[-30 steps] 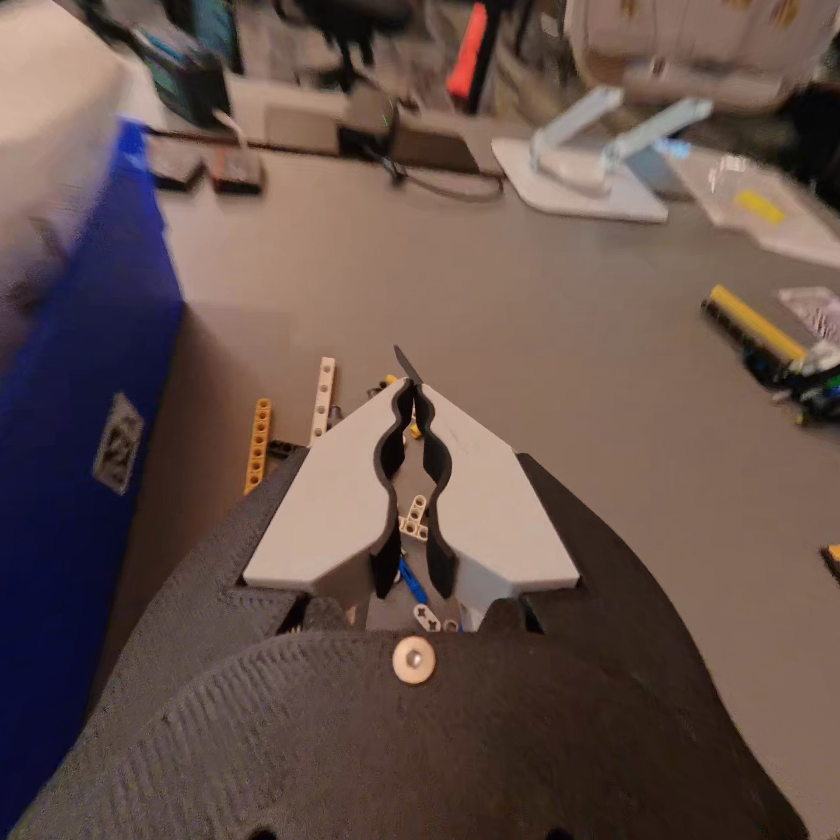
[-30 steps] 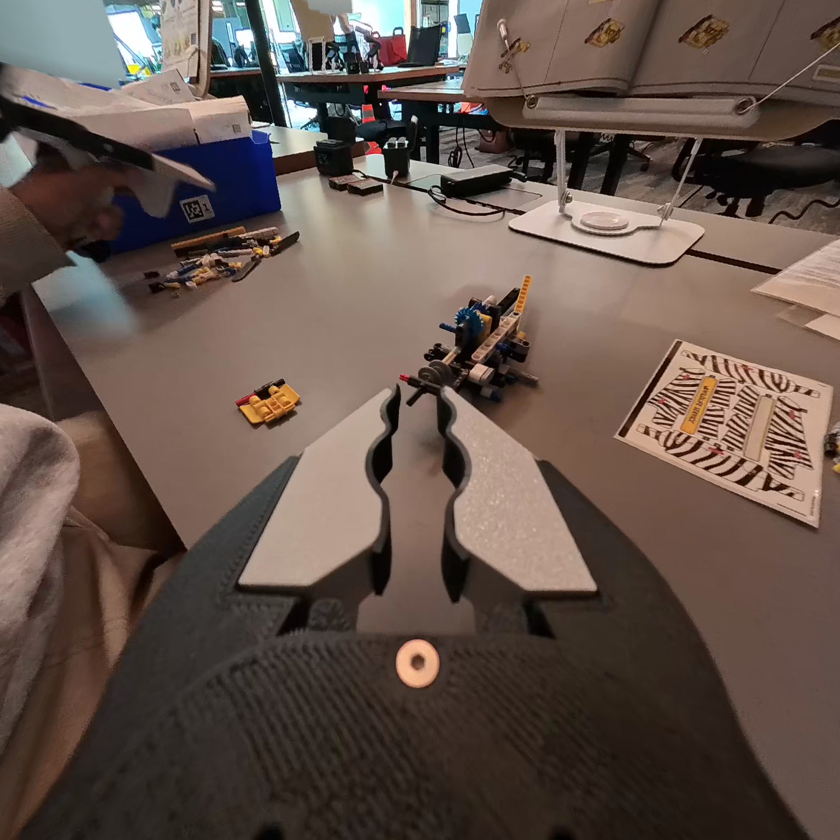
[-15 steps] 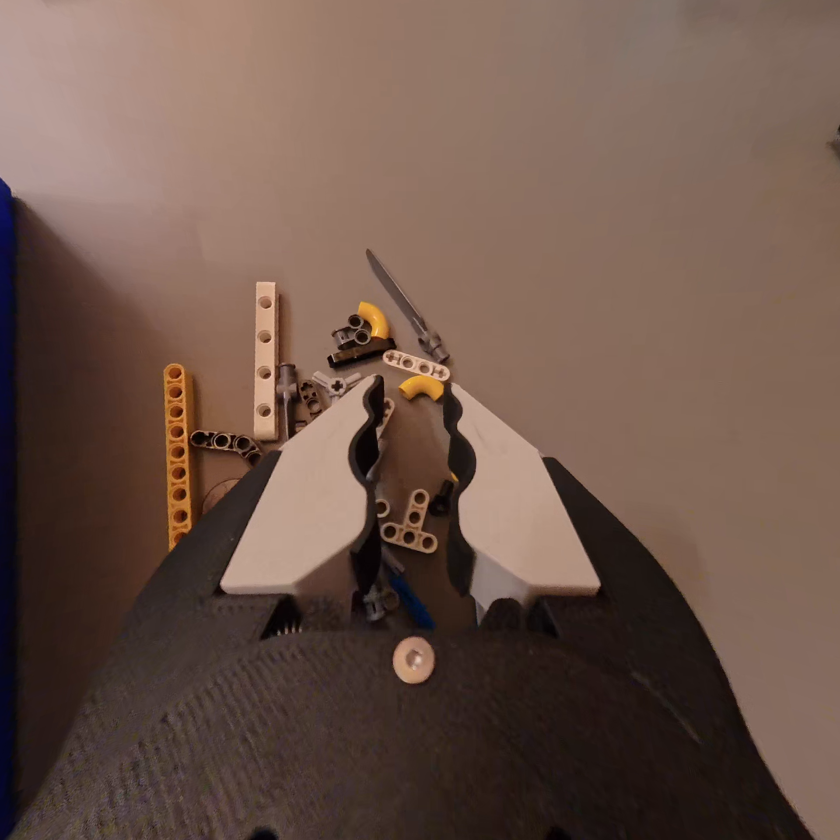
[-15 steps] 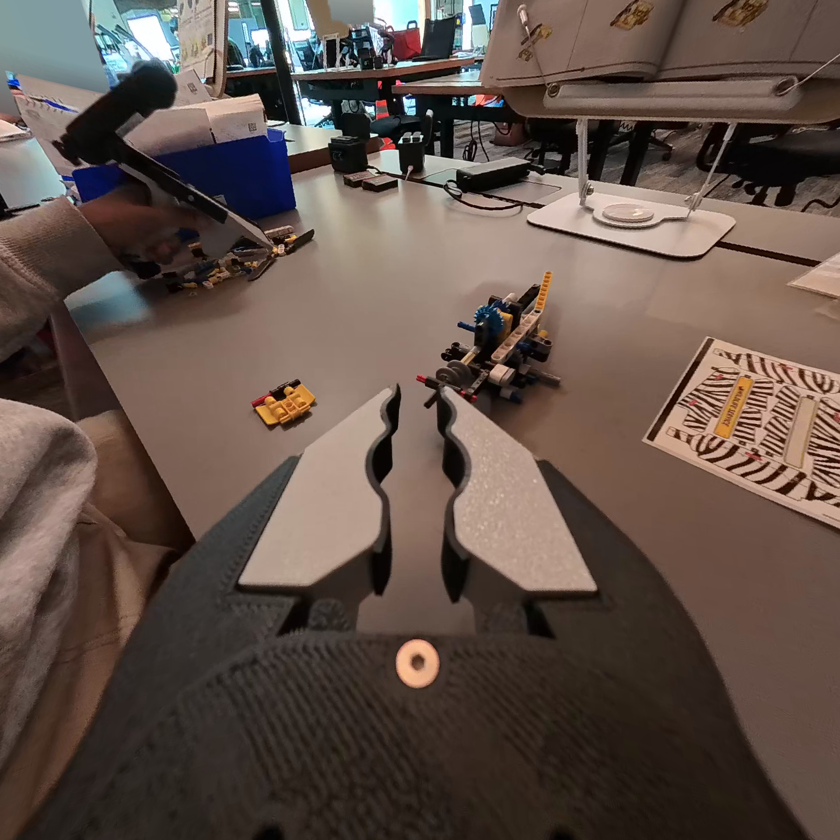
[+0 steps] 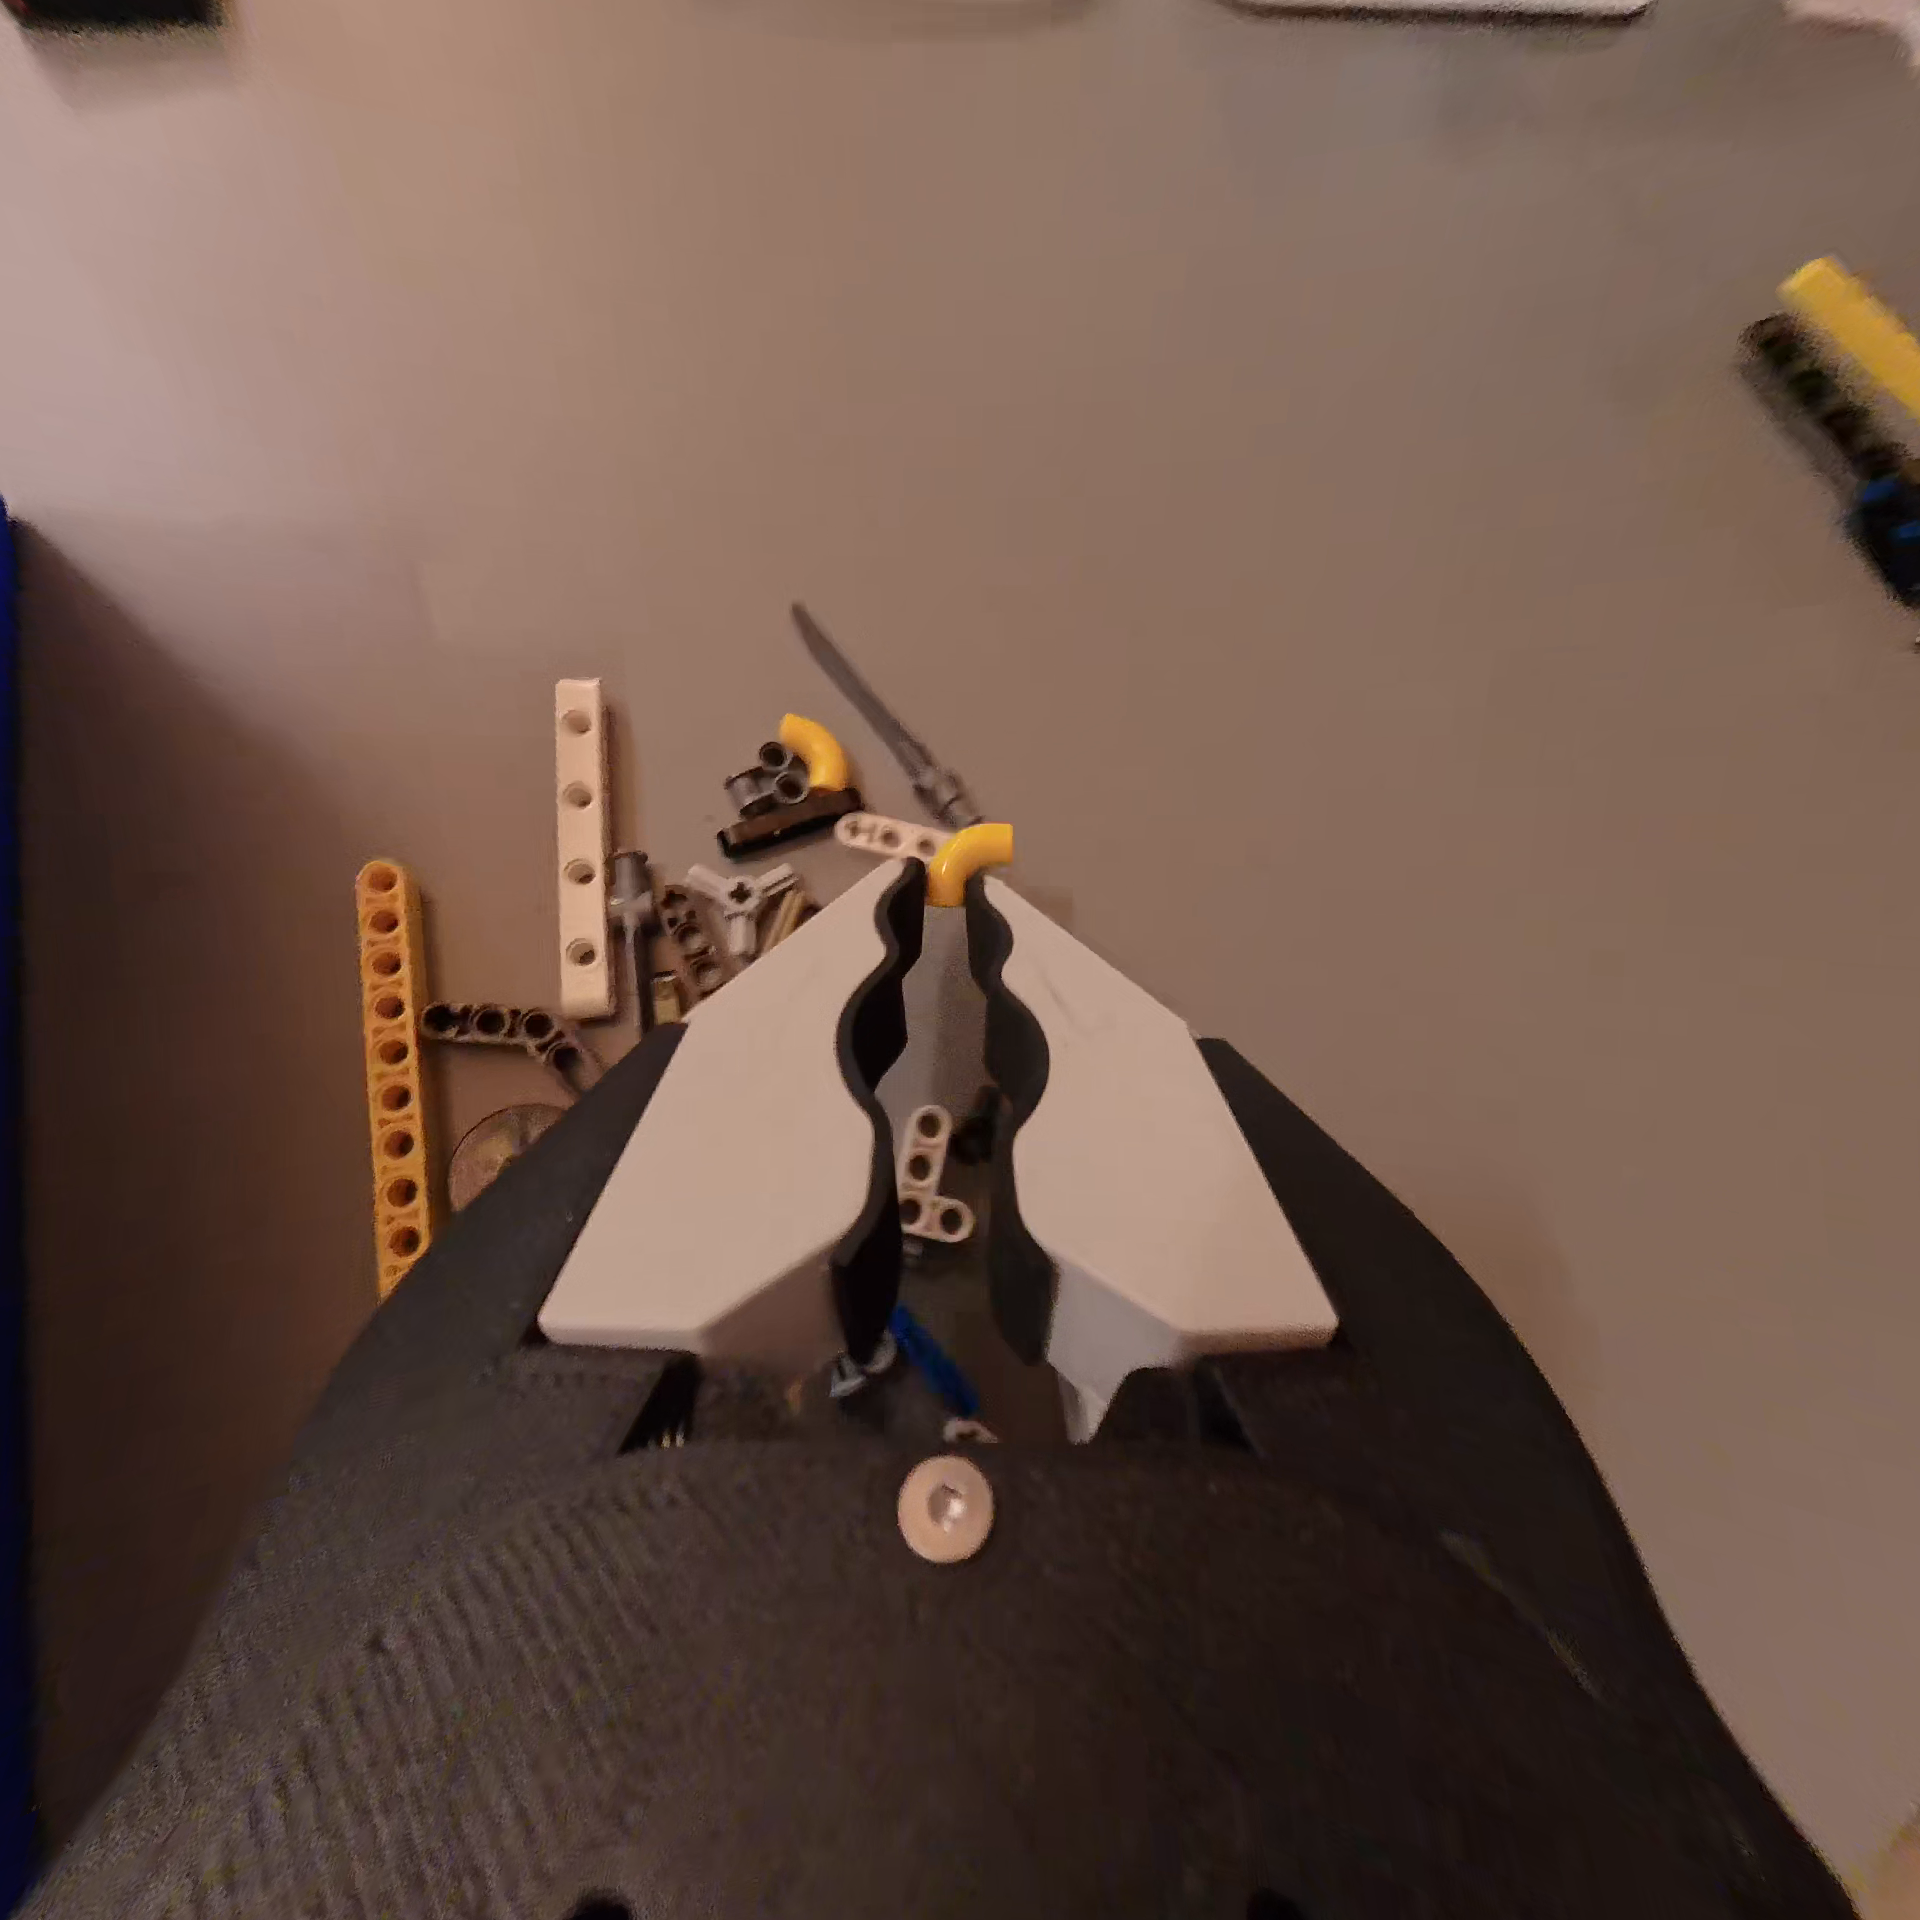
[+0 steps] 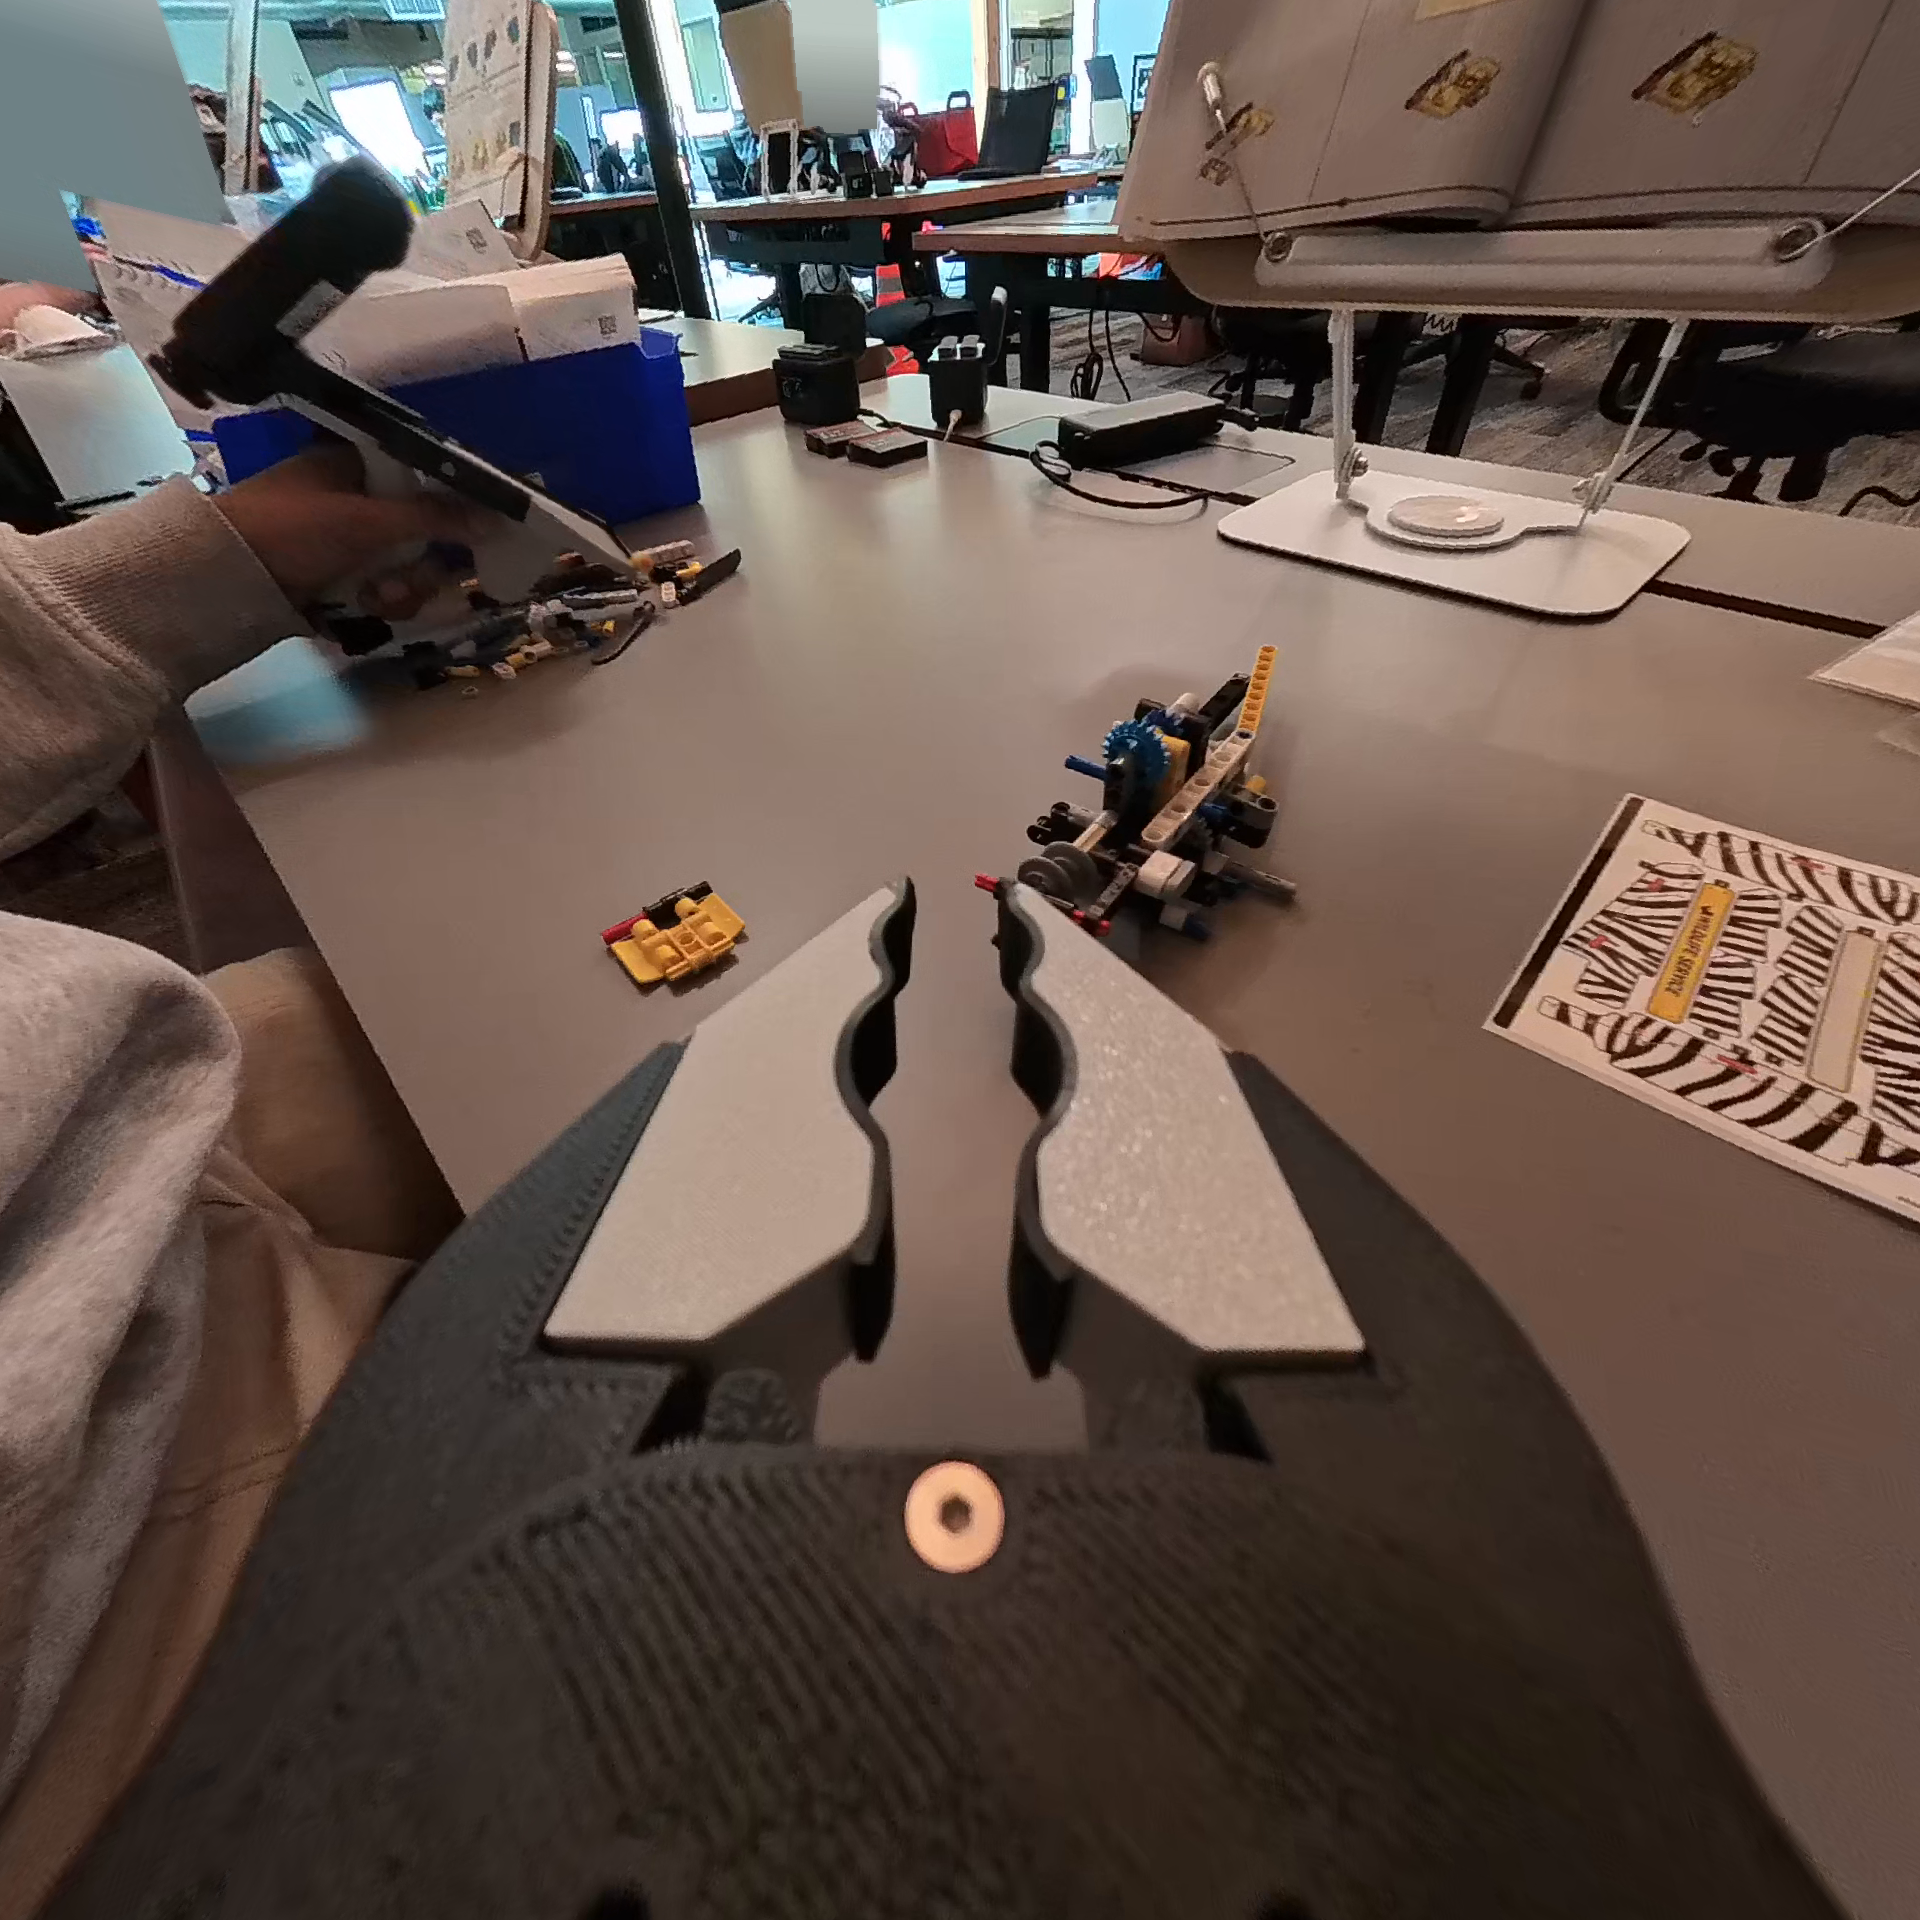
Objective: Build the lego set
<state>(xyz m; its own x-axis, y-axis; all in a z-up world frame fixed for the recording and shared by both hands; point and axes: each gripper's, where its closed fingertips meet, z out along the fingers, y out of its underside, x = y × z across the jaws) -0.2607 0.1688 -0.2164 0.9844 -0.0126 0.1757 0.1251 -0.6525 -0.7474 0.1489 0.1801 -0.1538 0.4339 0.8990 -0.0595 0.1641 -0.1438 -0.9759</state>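
Observation:
My left gripper [image 5: 945, 883] is shut on a small yellow curved piece [image 5: 975, 850], pinched at the fingertips just above the pile of loose pieces. The pile holds an orange beam [image 5: 390, 1070], a white beam [image 5: 580, 847], a second yellow curved piece [image 5: 816, 748] and a grey blade [image 5: 873, 717]. My right gripper [image 6: 956, 904] is open and empty, low over the table. The partly built model [image 6: 1164, 821] lies just ahead and to its right. A small yellow sub-assembly [image 6: 681, 935] lies to its left. The left gripper [image 6: 613, 551] also shows far left over the pile [image 6: 561, 623].
A blue bin [image 6: 582, 426] stands behind the pile. A zebra-striped sticker sheet [image 6: 1745, 997] lies at the right. A white book stand [image 6: 1455, 530] holds an open booklet at the back. Chargers and a cable [image 6: 1132, 436] sit at the back edge. The person's sleeve [image 6: 94, 644] is at the left.
My left gripper tipped down over the pile, opened around the yellow curved piece, then closed on it. My right gripper shifted slightly left, staying open.

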